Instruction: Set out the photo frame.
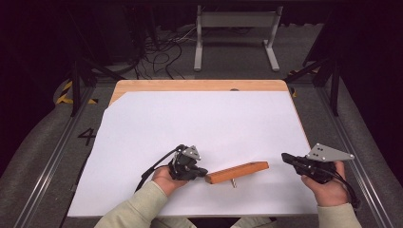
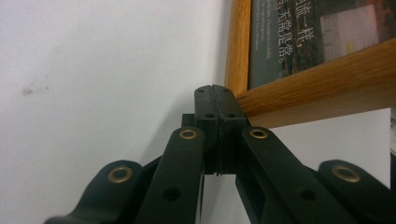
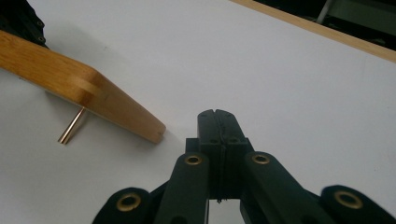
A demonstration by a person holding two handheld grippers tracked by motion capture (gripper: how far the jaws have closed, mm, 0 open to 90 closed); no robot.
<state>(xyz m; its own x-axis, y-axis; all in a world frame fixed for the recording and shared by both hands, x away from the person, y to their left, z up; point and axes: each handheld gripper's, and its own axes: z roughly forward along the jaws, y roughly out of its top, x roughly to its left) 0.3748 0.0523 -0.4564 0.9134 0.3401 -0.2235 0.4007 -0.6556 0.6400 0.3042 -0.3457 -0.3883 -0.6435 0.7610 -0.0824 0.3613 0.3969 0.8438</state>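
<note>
The left gripper [image 1: 202, 172], jaws together and empty, noses the wooden picture frame's [image 1: 237, 172] left corner near the tabletop's [image 1: 199, 86] front edge; the right gripper [image 1: 288, 158], likewise closed, should open before grasping

A wooden table [image 1: 199, 85] stands on grey carpeted floor [image 1: 43, 156], most of its top covered by a white sheet [image 1: 204, 123]. Beyond its far edge a pale metal stand [image 1: 235, 33] rests on the floor beside a tangle of black cables [image 1: 161, 54]. Dark frame struts [image 1: 76, 80] flank the table (yellow-black tape marks the floor at left). The far background is dark.
</note>
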